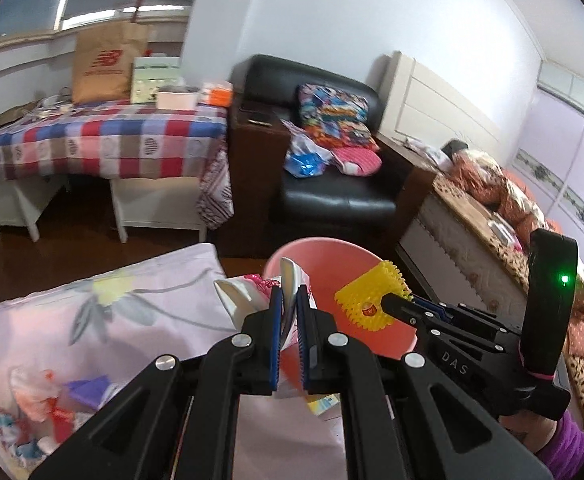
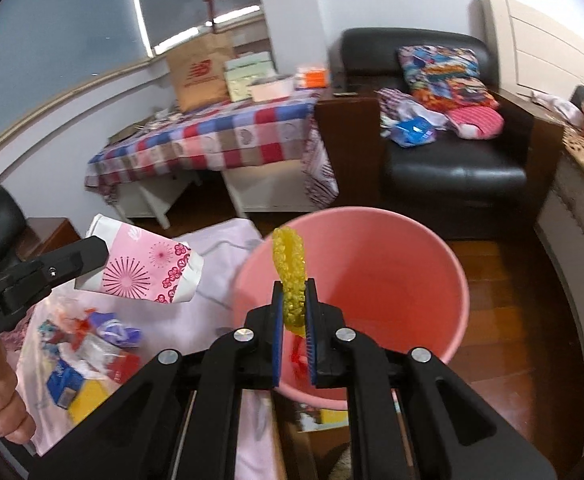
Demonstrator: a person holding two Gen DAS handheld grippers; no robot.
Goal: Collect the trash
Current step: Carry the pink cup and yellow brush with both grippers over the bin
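both claws are clamped on trash and brought to the pink bin (image 2: 412,280), which reads as the moment just ahead of the drop. the left claw (image 1: 289,300) pinches a pink patterned paper packet (image 2: 147,268) by one edge, so most of it hangs free on the near left side of the bin's rim, not yet over the opening. the right claw (image 2: 295,300) grips a yellow knobbly plastic piece (image 2: 289,264) edge-on, with a bit of red hanging below it, and holds it over the bin's left rim, a fair place to let go from. the bin looks empty inside as far as its visible wall shows. more scraps (image 2: 87,344), red, blue and yellow wrappers, lie on the pale floral sheet (image 1: 91,312) to the near left, likely waiting their turn
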